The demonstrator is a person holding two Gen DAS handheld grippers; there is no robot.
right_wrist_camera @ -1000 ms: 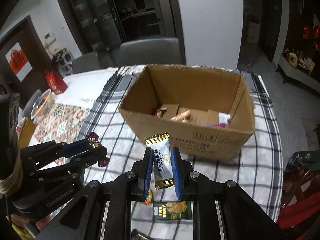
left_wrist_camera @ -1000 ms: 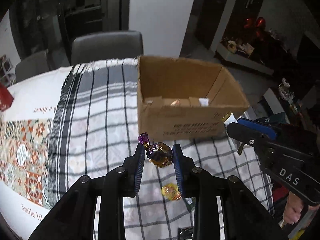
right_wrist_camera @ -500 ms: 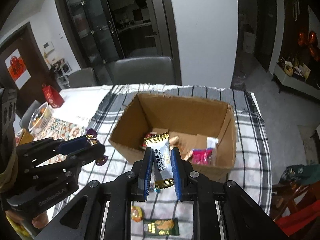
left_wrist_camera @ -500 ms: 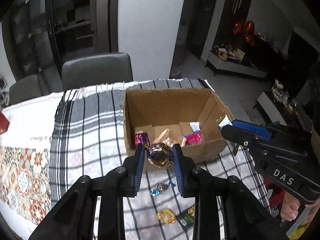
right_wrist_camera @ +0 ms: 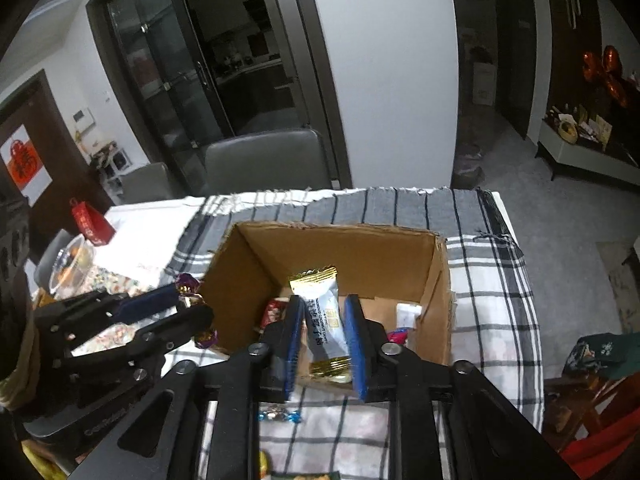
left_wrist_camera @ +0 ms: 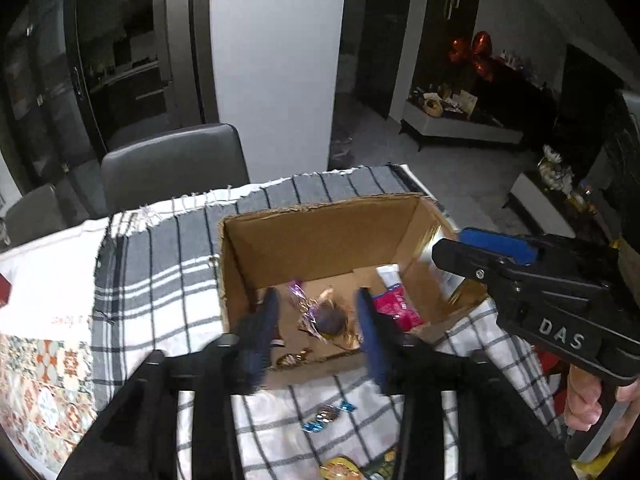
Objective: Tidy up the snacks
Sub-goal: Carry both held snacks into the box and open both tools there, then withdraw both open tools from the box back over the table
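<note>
Both tongs have just been opening over the open brown cardboard box (right_wrist_camera: 340, 256). The left gripper (left_wrist_camera: 318, 320) has freed its purple-and-gold foil-wrapped candy (left_wrist_camera: 328, 318); the right gripper (right_wrist_camera: 322, 338) seems barely clear of its white-and-gold snack sachet (right_wrist_camera: 324, 320), which might snag and land outside.

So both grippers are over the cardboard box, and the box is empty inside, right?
Not empty. The left wrist view shows the cardboard box already holding snacks, among them a pink packet. Both the left gripper and the right gripper are over it.
</note>
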